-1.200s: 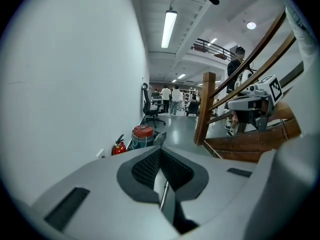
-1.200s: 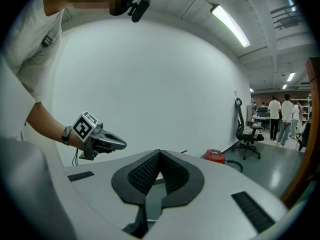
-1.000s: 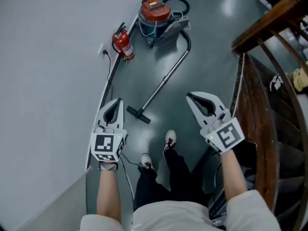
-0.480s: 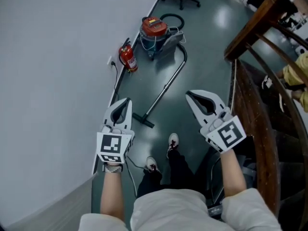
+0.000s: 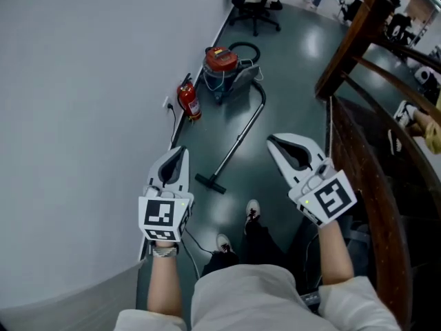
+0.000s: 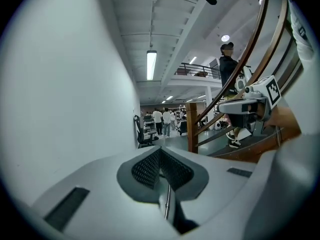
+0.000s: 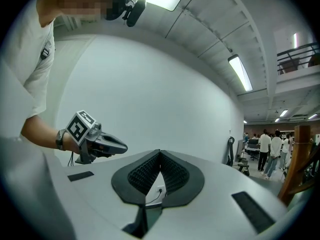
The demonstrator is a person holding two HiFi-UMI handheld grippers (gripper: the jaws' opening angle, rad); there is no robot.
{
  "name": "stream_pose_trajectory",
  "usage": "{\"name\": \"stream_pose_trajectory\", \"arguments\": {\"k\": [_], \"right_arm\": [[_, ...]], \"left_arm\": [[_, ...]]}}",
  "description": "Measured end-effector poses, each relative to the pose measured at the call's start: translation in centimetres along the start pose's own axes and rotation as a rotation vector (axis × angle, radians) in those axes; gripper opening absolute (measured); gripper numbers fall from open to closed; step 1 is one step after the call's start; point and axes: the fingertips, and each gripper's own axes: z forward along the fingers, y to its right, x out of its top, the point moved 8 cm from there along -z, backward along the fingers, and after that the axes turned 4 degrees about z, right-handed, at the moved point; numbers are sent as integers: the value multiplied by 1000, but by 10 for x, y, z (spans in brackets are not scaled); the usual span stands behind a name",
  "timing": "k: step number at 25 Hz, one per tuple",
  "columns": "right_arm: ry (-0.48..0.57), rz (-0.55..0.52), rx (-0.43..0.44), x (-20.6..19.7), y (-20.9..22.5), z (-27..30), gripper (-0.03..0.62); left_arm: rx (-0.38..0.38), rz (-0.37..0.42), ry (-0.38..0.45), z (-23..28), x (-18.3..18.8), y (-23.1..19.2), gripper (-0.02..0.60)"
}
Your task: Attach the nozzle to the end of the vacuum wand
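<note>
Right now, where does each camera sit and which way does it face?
Head view: on the person's head, facing steeply down at the floor, vacuum cleaner, wand and nozzle; shows arms, a shoe, left gripper, right gripper.
Left gripper view: on the left gripper, facing along its shut jaws toward the wooden staircase; shows the right hand.
Right gripper view: on the right gripper, facing along its shut jaws toward the white wall; shows the left forearm.
Shared: each gripper view shows the other gripper; both show distant people.

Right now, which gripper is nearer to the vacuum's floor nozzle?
Left. In the head view the left gripper is held above the floor just to the left of the nozzle. The right gripper is farther off on the nozzle's other side. Both are shut and empty.
</note>
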Motion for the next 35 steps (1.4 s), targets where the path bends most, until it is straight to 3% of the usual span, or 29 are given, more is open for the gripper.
{"name": "stream_pose_trajectory", "arguments": {"k": [8,16,24,35], "right_arm": [[51,-13,-16,46,-44,-32,28],[48,-38,1,58,-77,-51,28],[53,20,-46,65,-78,-90,27],[36,-8,-61,77,-66,-110,26]], "left_arm": [[17,25,59,-55,41,3,0],[-2,81,71,-86,42,16,0],[-21,111,105,-101,71,44,0],[-20,112,113,-97,81,64,0]]}}
